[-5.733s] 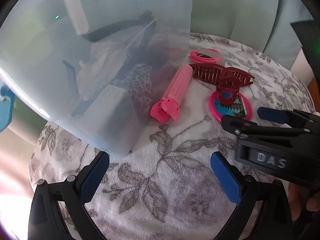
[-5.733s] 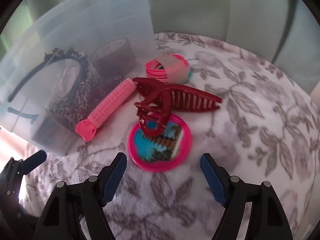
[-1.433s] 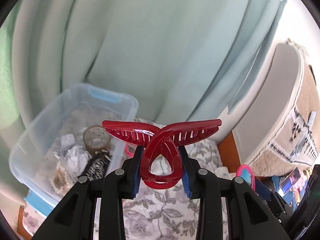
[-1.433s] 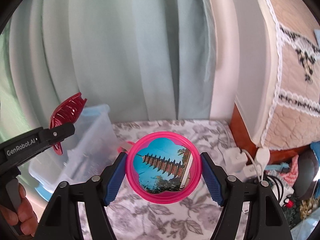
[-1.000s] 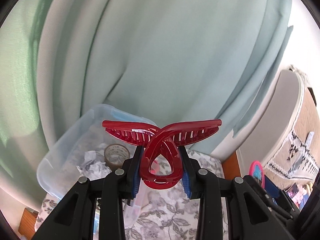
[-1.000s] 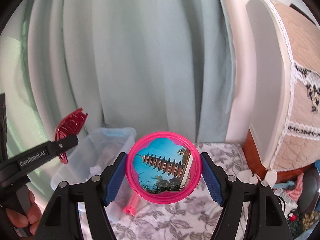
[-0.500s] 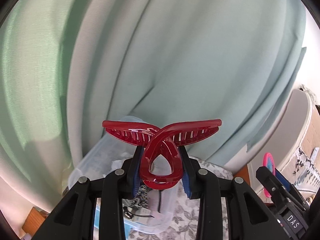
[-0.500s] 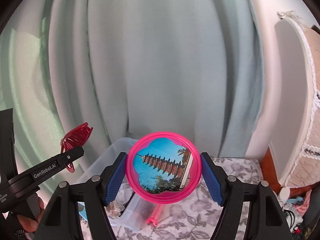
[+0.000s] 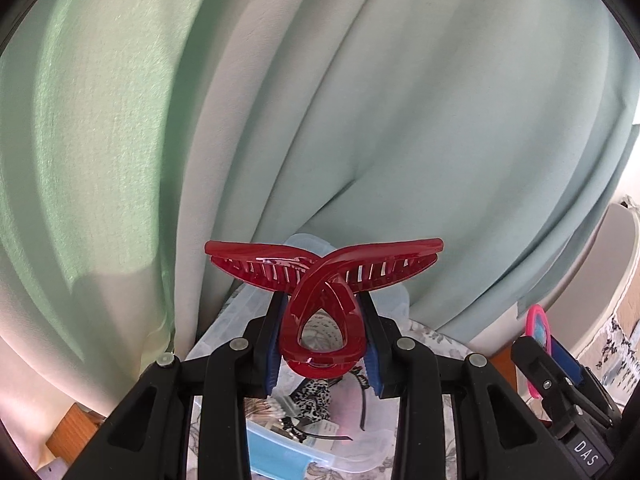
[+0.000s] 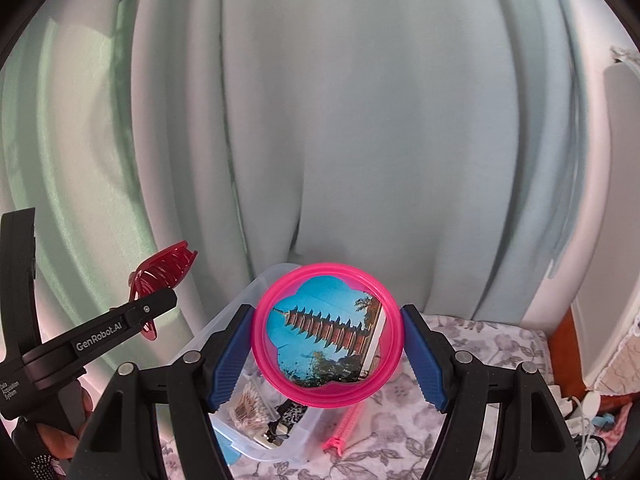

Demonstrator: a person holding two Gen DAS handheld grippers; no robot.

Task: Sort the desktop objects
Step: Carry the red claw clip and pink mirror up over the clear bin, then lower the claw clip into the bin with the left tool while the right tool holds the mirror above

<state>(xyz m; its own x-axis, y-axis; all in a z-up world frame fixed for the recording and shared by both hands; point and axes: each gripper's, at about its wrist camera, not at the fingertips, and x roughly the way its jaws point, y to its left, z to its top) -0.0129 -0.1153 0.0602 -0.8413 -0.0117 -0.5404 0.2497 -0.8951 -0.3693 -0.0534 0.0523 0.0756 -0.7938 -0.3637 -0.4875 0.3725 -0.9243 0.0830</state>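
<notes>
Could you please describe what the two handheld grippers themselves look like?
Both are matte black plastic frames with silver pivot screws and blue ribbed pads lining their fingers. The left gripper carries white "GenRobot.AI" lettering along its side; the right gripper shows "DAS" in white. The hand gripping the left one appears bare. No cables are visible on either.

The hair claw (image 9: 322, 280) is glossy, see-through red plastic. The round mirror (image 10: 328, 332) has a shiny pink plastic rim around a smooth printed picture. The storage box (image 10: 280, 444) is clear, slightly cloudy plastic. The curtain (image 10: 360, 120) is matt, soft-looking cloth. The tablecloth (image 10: 480, 352) looks fuzzy and matt. Both grippers are matt black plastic with ribbed blue pads (image 10: 226, 354).
</notes>
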